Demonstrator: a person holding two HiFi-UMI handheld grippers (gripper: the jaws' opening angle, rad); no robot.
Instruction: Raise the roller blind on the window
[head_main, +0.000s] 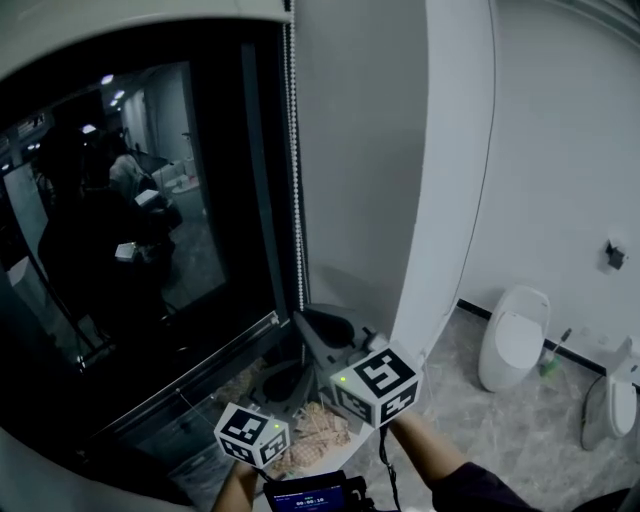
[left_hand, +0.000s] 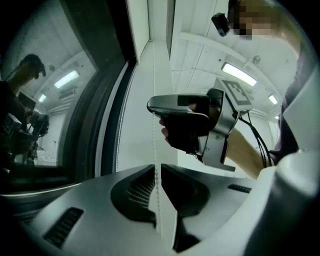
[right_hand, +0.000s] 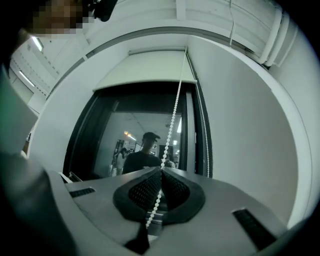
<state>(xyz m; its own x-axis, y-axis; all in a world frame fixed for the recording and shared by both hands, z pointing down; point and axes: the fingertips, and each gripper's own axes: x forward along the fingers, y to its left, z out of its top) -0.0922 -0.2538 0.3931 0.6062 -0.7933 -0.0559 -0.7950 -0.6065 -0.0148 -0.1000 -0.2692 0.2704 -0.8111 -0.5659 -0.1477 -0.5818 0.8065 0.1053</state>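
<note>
Your left gripper (left_hand: 156, 169) was clamped shut on the bead chain (left_hand: 154, 145). Your right gripper (right_hand: 160, 171) pinched the same chain just above it. The chain ran up beside the dark window (right_hand: 140, 135) to the roller blind (right_hand: 145, 70), which covered only the window's top.

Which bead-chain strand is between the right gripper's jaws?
The slanted strand running up to the blind; the other strand hangs free beside the window frame.

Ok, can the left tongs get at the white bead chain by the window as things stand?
Probably yes: the white bead chain already runs between the left tongs, which look shut on it. The right tongs grip the same strand above.
</note>
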